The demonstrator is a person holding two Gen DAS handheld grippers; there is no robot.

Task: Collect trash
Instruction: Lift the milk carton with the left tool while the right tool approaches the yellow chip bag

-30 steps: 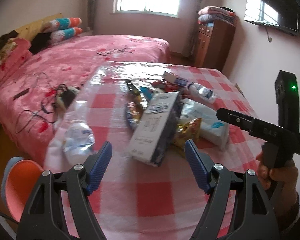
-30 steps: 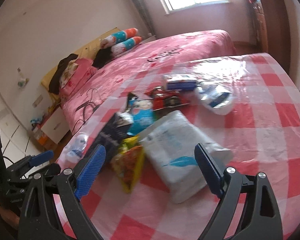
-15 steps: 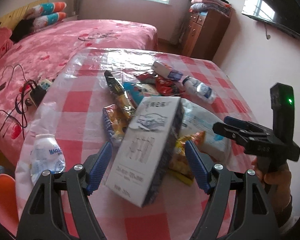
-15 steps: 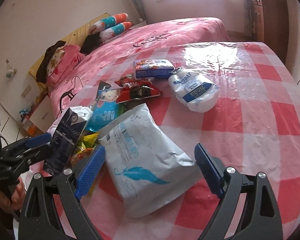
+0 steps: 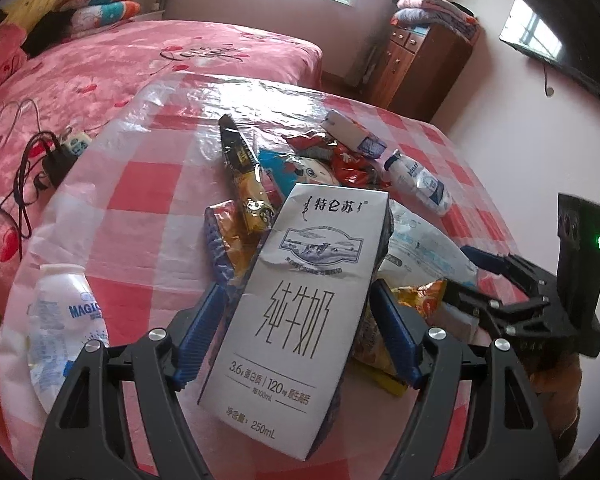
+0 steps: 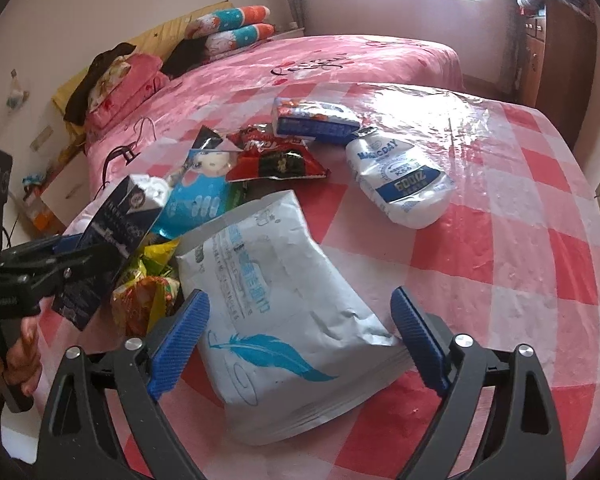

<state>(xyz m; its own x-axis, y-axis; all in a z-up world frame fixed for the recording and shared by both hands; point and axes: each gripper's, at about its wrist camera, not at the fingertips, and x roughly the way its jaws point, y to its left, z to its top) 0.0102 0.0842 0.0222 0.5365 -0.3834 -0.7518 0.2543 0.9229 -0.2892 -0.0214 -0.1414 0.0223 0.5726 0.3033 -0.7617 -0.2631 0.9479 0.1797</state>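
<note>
**Mia:** Milk box (image 5: 300, 312) sits right between the blue fingers (image 5: 198, 330) of the left gripper (image 5: 296, 332). Why is it tipped like that?

**Ben:** It leans on the snack bags (image 5: 236, 236) behind it, so its low end points at the gripper. The fingers are close on both sides, and it looks like they hold it. From the right camera the box (image 6: 116, 236) seems up off the table (image 6: 520, 240), so I think it is picked up.

**Mia:** And the right gripper (image 6: 300, 344)?

**Ben:** Wide apart, holding nothing. It hangs over the big white bag (image 6: 276, 300), one finger on each side, not touching. I think that bag is next.

**Mia:** Where is the other trash?

**Ben:** Piled in the middle of the table. A red wrapper (image 6: 276, 160), a blue packet (image 6: 200, 196), a white pouch (image 6: 400, 180) and a small pack (image 6: 316, 118) lie near each other. One more white pouch (image 5: 66, 320) lies alone at the left edge.

**Mia:** What changed from a second ago?

**Ben:** The left fingers were wide and well back from the box then. Now they are right at its sides. The right gripper came forward over the white bag; before, that bag was farther off.
</note>
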